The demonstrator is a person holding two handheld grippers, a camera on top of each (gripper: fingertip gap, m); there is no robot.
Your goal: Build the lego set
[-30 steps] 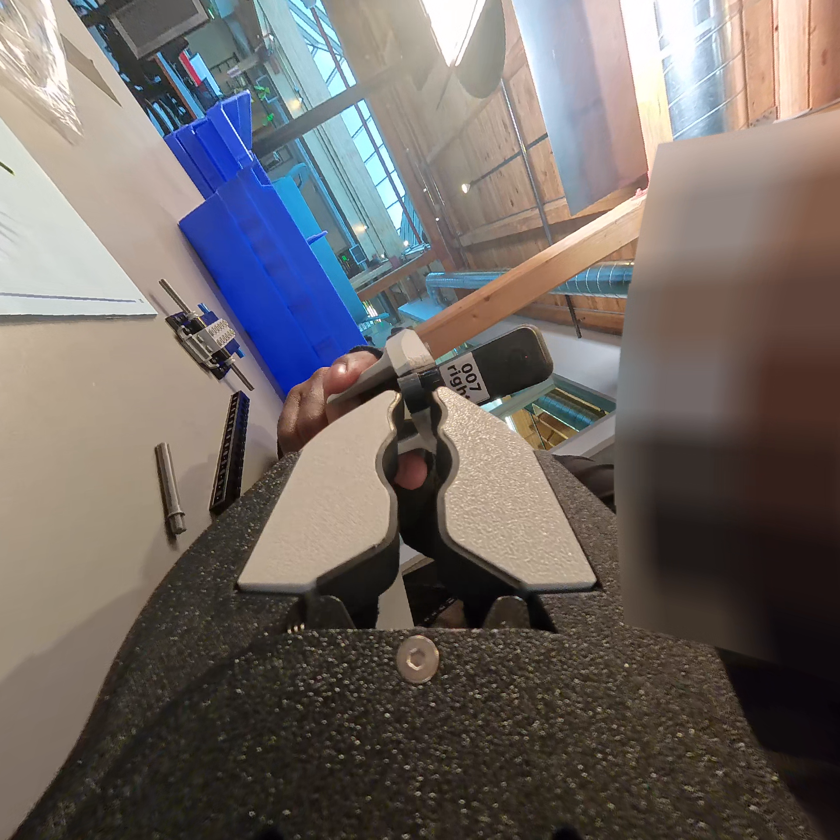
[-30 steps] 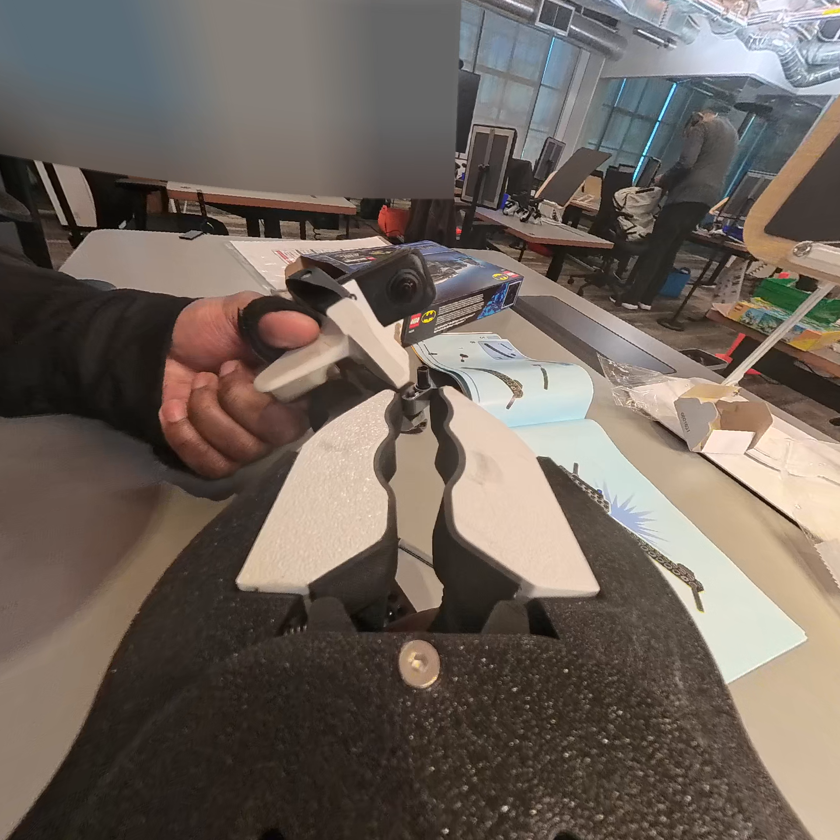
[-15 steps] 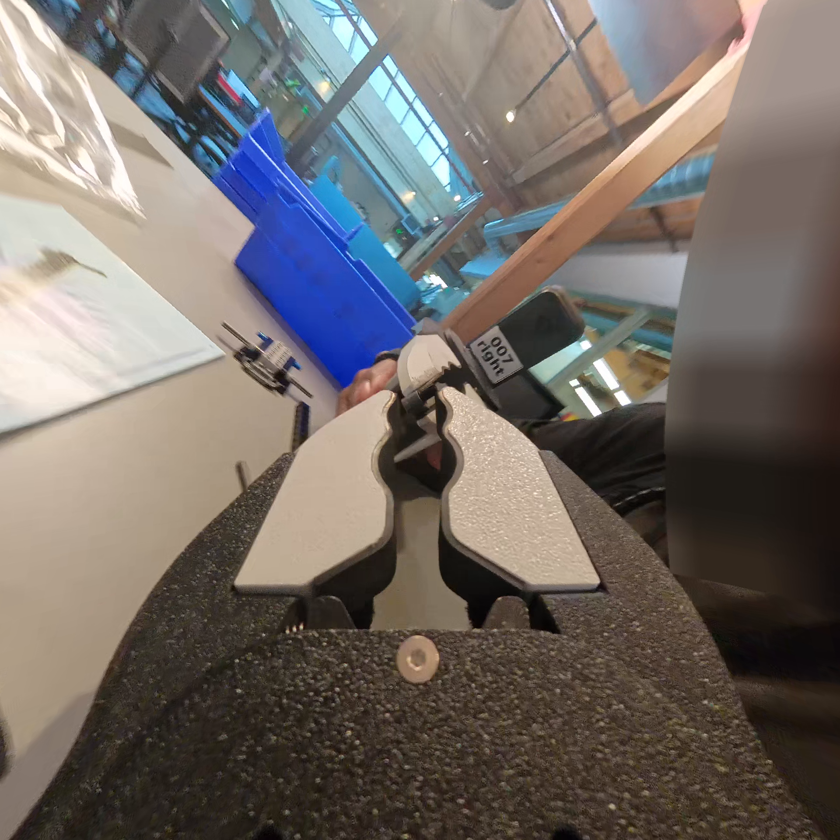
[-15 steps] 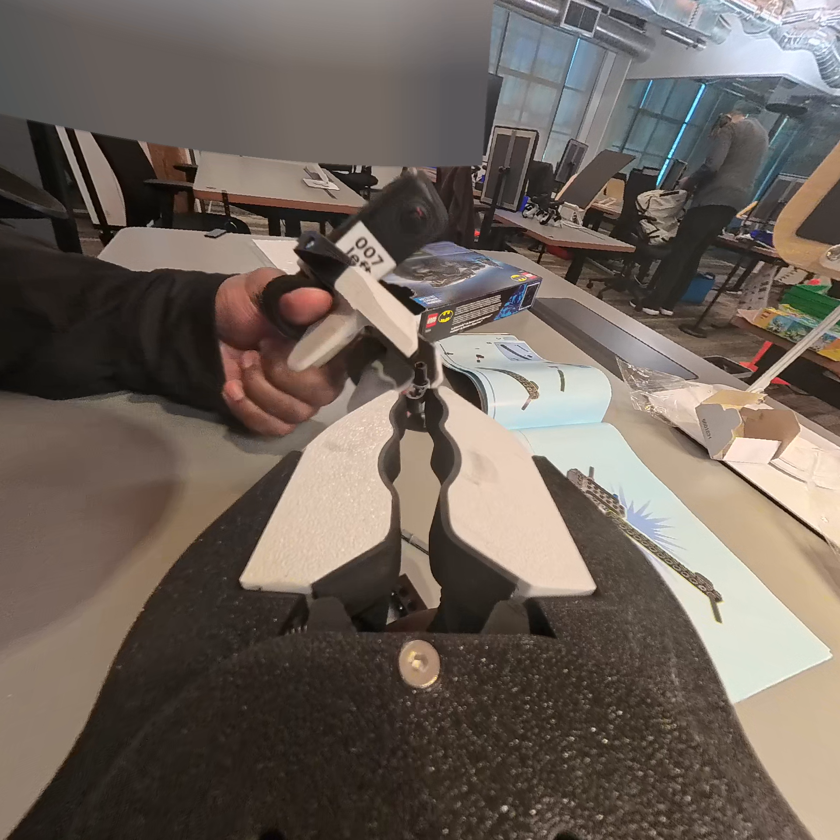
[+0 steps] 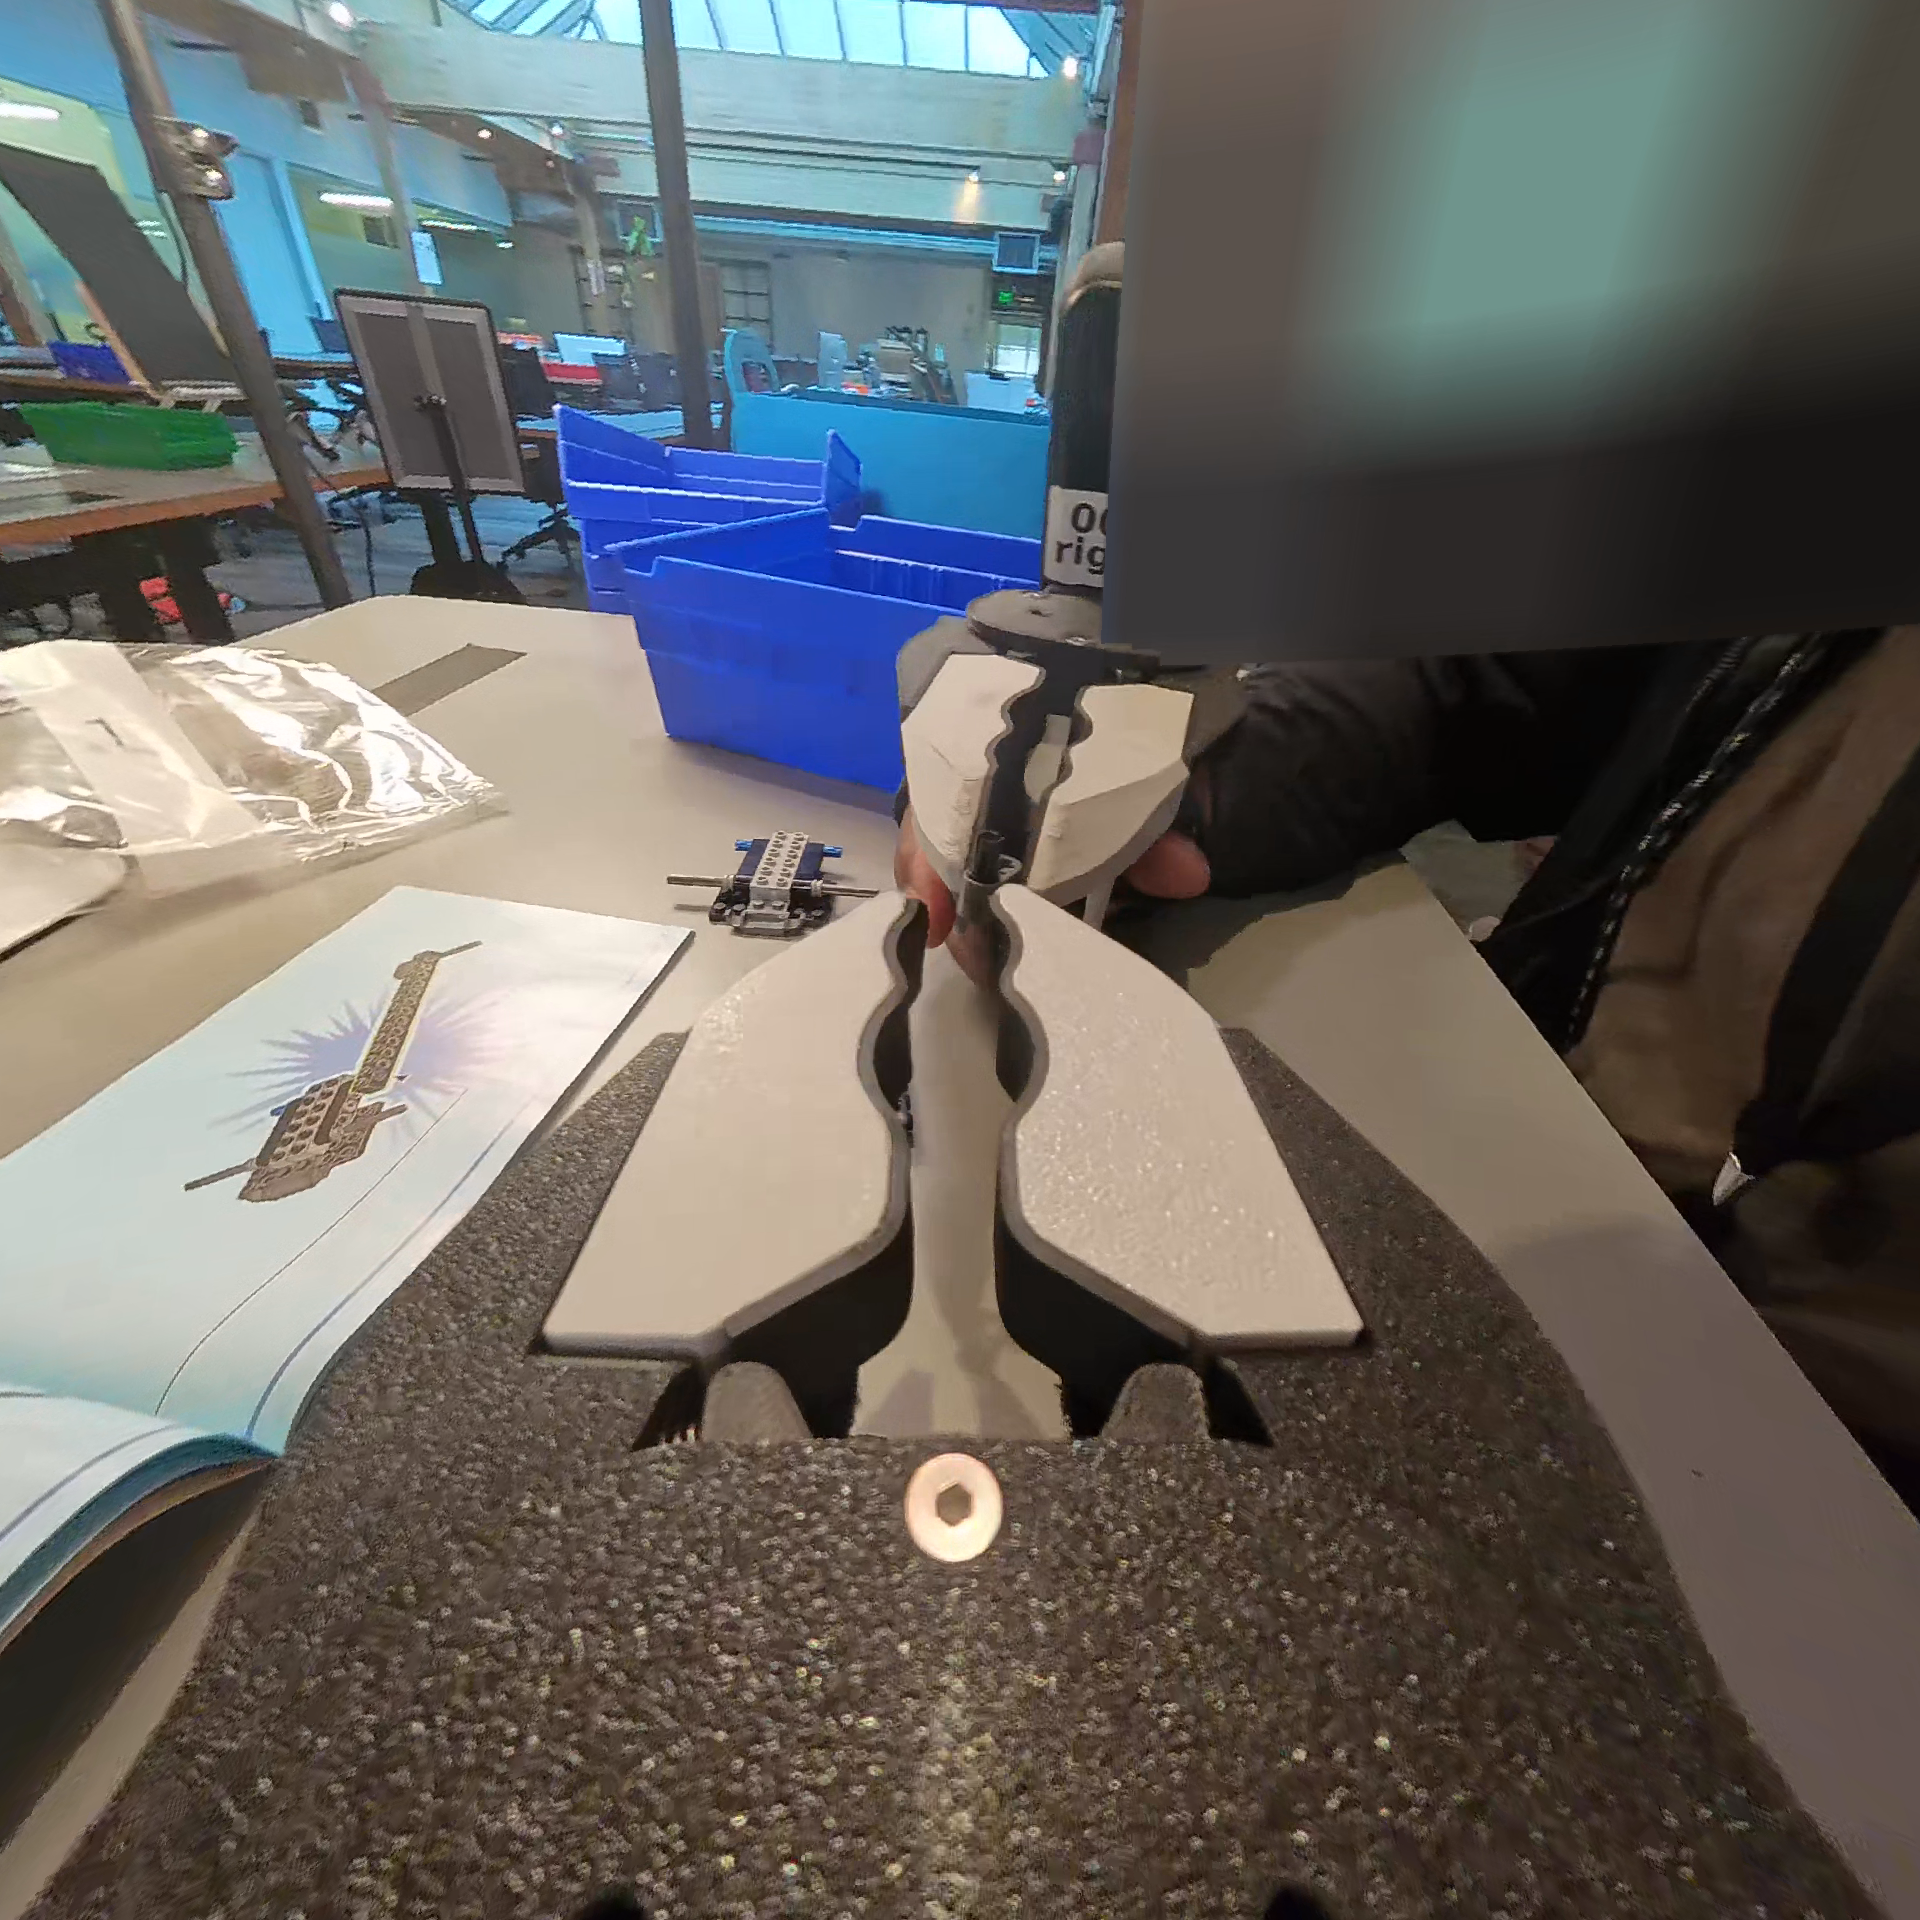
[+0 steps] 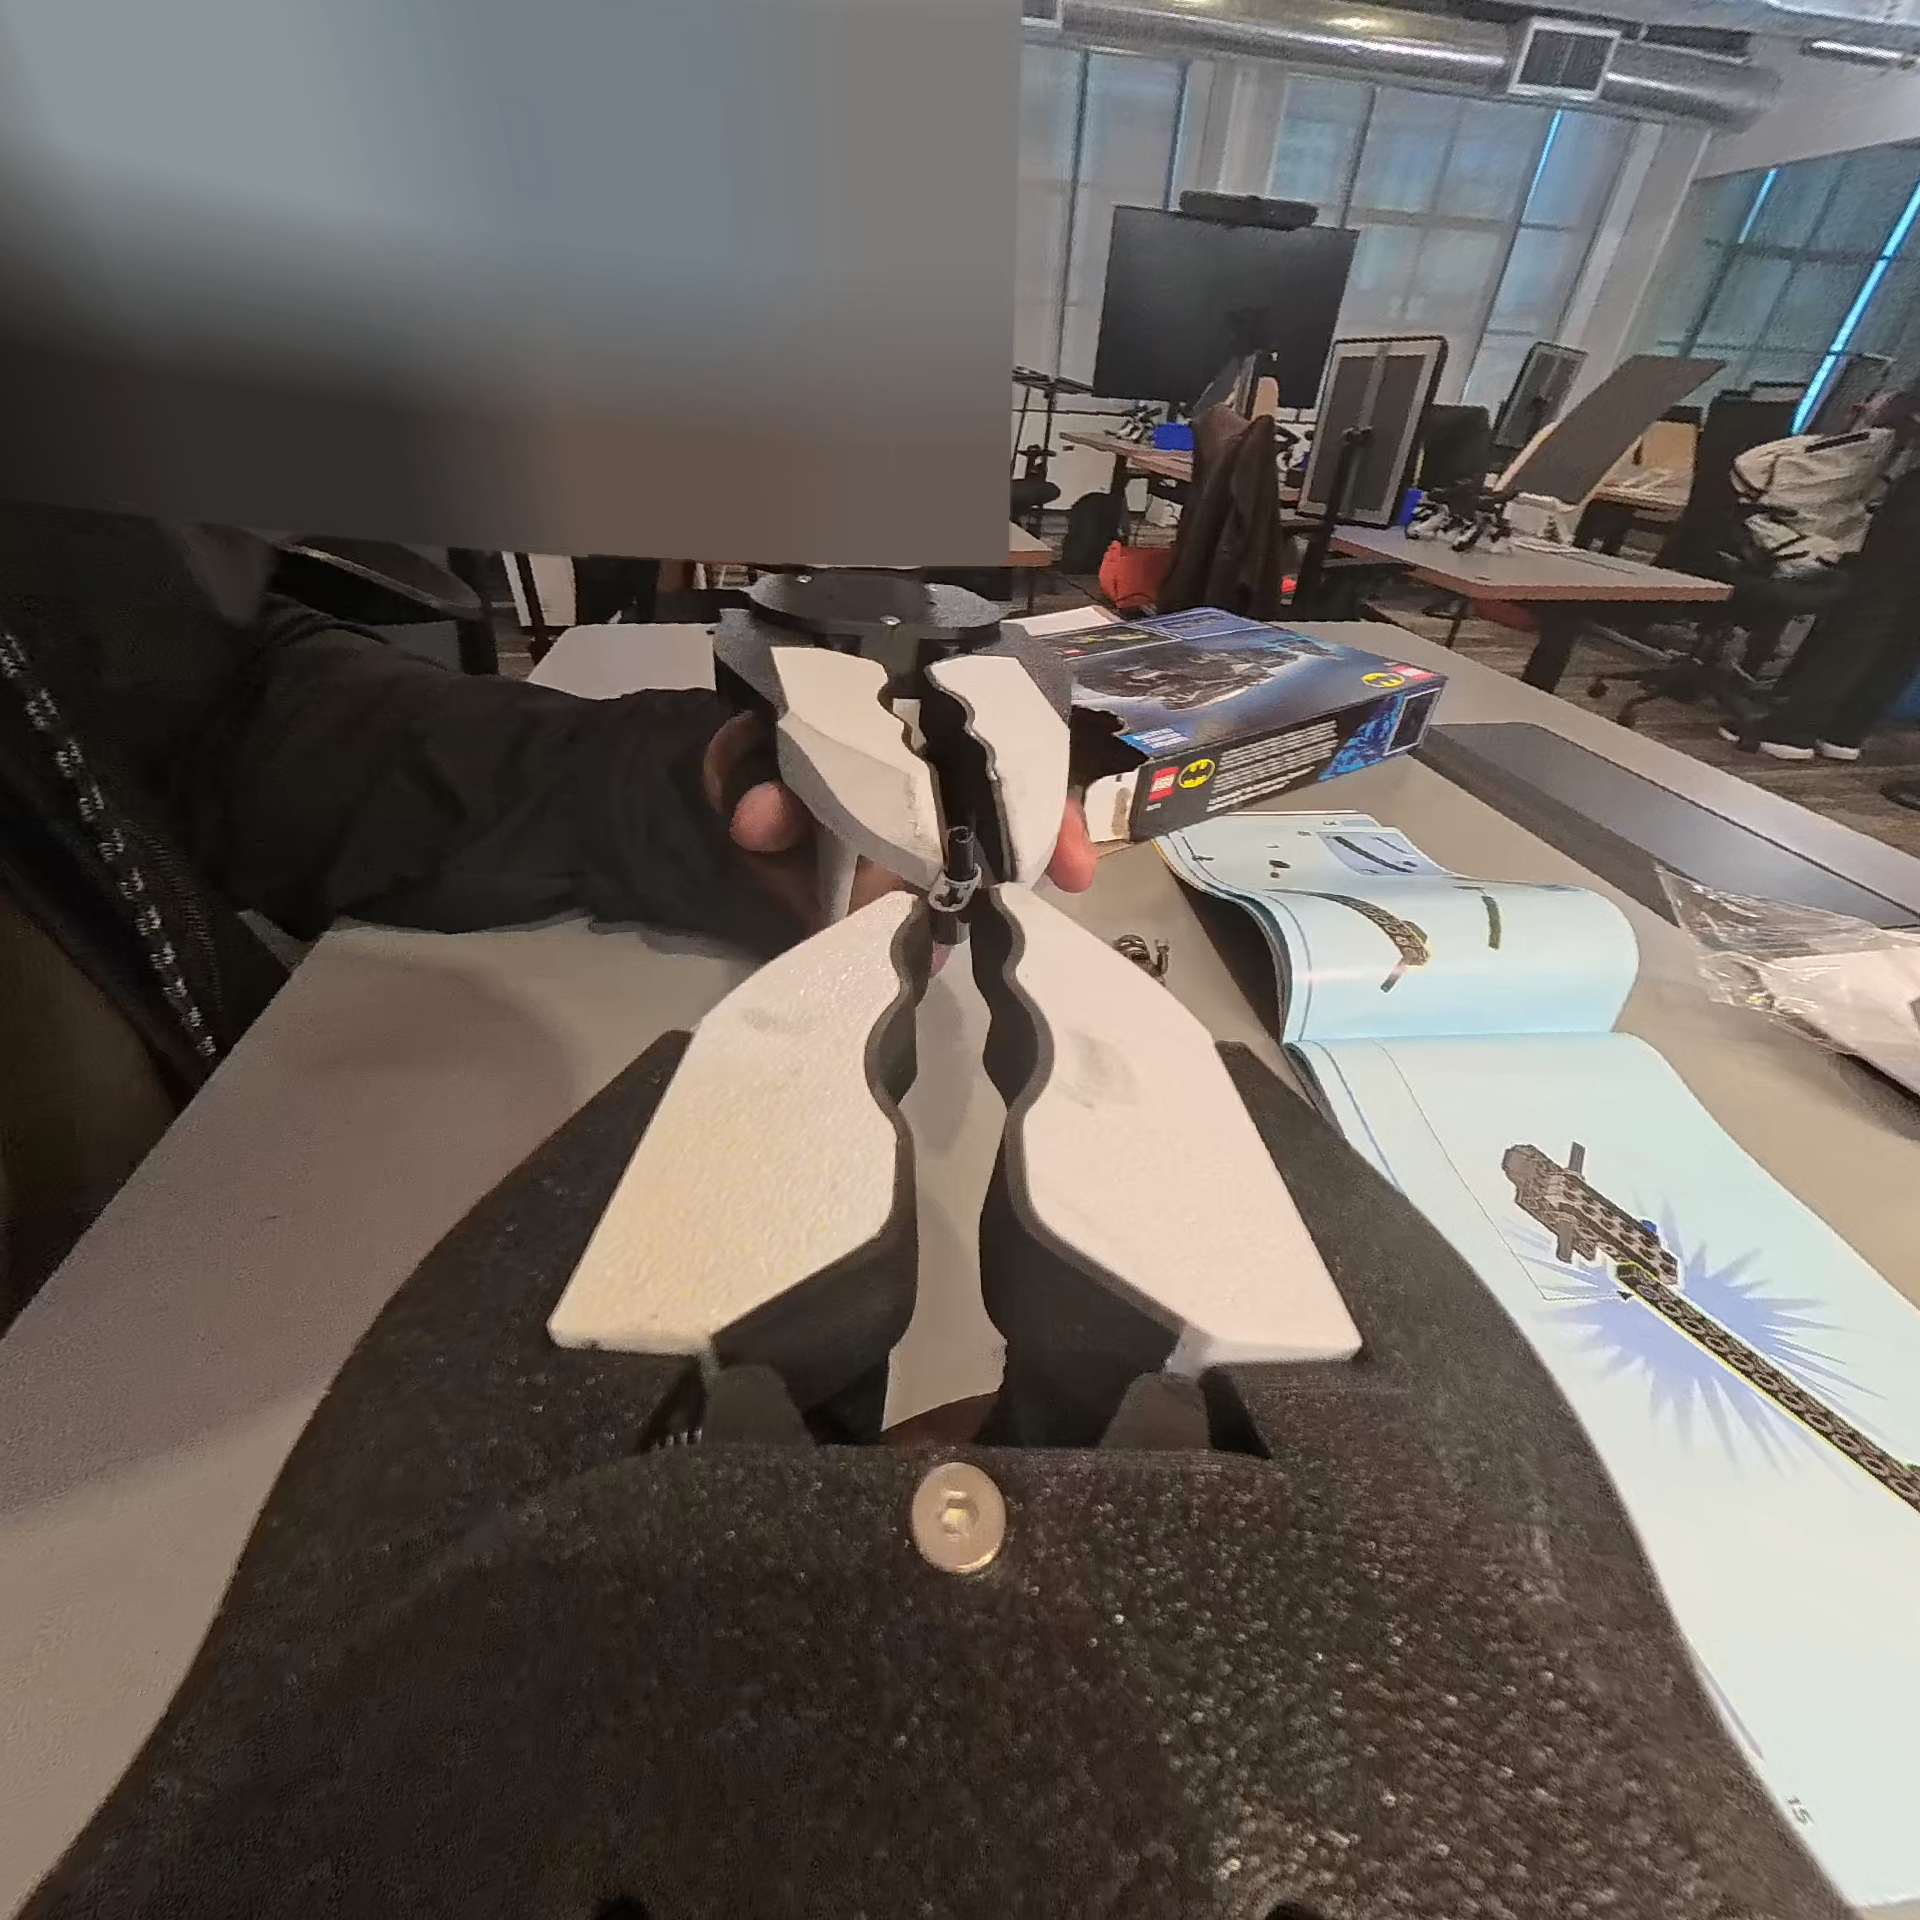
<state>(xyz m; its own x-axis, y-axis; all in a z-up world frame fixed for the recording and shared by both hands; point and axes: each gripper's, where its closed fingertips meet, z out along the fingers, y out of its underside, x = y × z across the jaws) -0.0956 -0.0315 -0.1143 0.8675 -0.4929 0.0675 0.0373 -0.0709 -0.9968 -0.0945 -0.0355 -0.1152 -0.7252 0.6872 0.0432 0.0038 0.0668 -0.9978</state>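
Above the grey desk (image 5: 1351,997), near its front edge, the two grippers meet tip to tip over one small part. That part is a short black pin (image 6: 958,868) with a grey bush (image 6: 954,891) ringed around it. The left gripper (image 5: 961,914) has its fingers (image 5: 1049,935) nearly closed, and the pin's lower end sits between their tips; how firmly the pads press on it cannot be told. The right gripper (image 6: 951,920) has its fingers (image 6: 883,925) drawn in tight around the other end of the same pin, with the grey bush lying just at their tips. Each gripper is held in a hand (image 6: 758,810) coming out of a black sleeve (image 6: 436,790).

Beyond the pin in the left wrist view, a small brick assembly (image 5: 774,883) in black, grey and blue with a thin axle through it rests on the desk. Behind that assembly stand stacked blue bins (image 5: 790,634). Left of the assembly lies an open instruction booklet (image 5: 343,1081) with pale blue pages, and farther back a crinkled clear plastic bag (image 5: 239,758).

Beyond the pin in the right wrist view, a dark toy box (image 6: 1278,717) lies on the desk, the booklet spreads to the right of the pin, and a tiny dark piece (image 6: 1143,951) sits between pin and booklet.
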